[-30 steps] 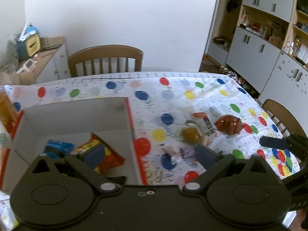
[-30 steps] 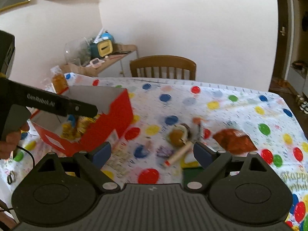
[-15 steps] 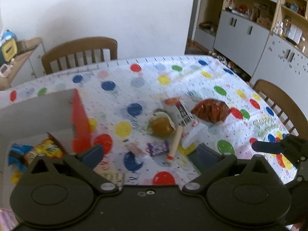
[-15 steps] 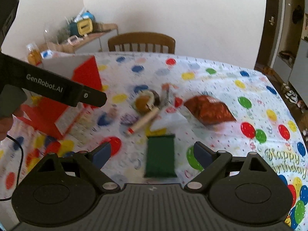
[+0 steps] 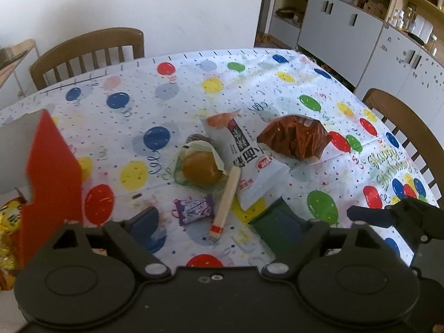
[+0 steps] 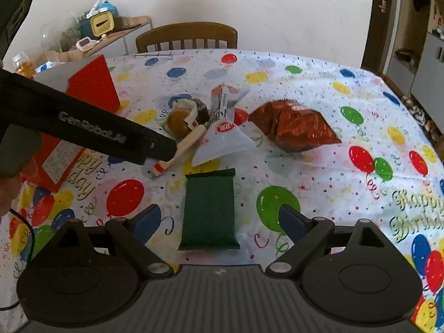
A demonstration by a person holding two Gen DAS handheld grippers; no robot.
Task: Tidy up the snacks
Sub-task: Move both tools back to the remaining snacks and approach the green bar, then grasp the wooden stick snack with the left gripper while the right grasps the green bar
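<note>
The left tool (image 5: 219,222) has just been narrowing its jaws, yet they still stand wide apart and grip nothing; between its fingers lie a small purple candy (image 5: 194,211) and the red-banded end of a long tan stick snack (image 5: 226,199), neither touched by a pad. The right tool (image 6: 219,219) is spread wide and holds nothing, with a dark green packet (image 6: 209,211) lying flat on the surface between its fingers, apart from both pads. Just beyond the green packet a white wrapper with a red logo (image 6: 222,136) lies tilted across the stick snack, and beside it sits a round brown pastry in clear wrap (image 5: 198,168). To the right of these rests a shiny red-brown bag (image 6: 294,125), well apart from both tools. All lie on the balloon-print cloth covering the surface (image 6: 319,194). At the left edge stands a red box (image 5: 52,174), open, with yellow packets (image 5: 8,222) showing inside. A wooden chair (image 6: 186,37) stands at the far side.
</note>
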